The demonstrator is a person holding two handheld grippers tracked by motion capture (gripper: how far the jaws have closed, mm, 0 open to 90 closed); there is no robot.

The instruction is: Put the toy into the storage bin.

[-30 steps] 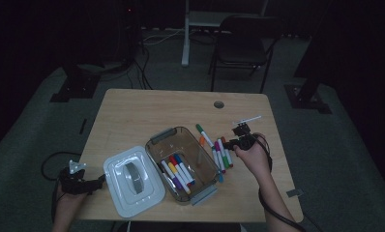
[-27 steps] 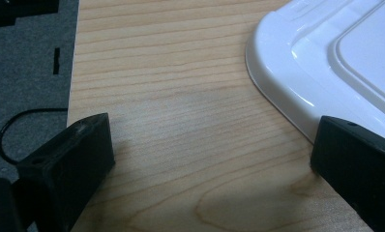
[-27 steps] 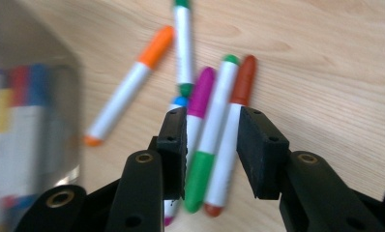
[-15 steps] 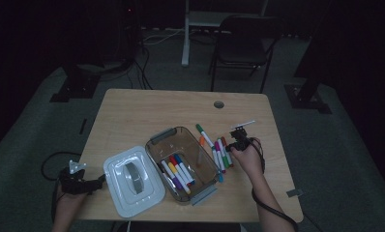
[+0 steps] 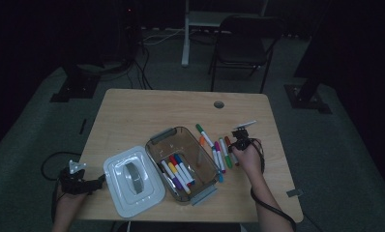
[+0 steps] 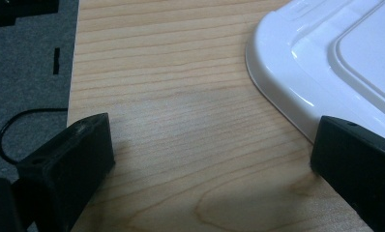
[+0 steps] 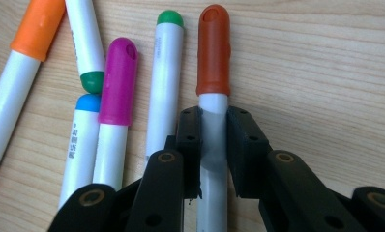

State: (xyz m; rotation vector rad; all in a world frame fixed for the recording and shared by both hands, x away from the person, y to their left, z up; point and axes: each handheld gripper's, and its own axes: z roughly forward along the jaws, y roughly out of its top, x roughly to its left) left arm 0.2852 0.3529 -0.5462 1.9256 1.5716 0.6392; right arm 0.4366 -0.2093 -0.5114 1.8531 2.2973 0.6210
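Right gripper (image 7: 213, 145) has just been closing and now clamps the red marker (image 7: 213, 63) mid-barrel for lifting to the bin (image 5: 207, 193); left gripper (image 6: 205, 159) idles open beside the lid (image 6: 326, 63).

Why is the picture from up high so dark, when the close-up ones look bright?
High view: the room is dim, so only the table stands out and the far chair fades into black. Left gripper view: well lit, with glare on the white lid. Right gripper view: bright and sharp on the red marker.
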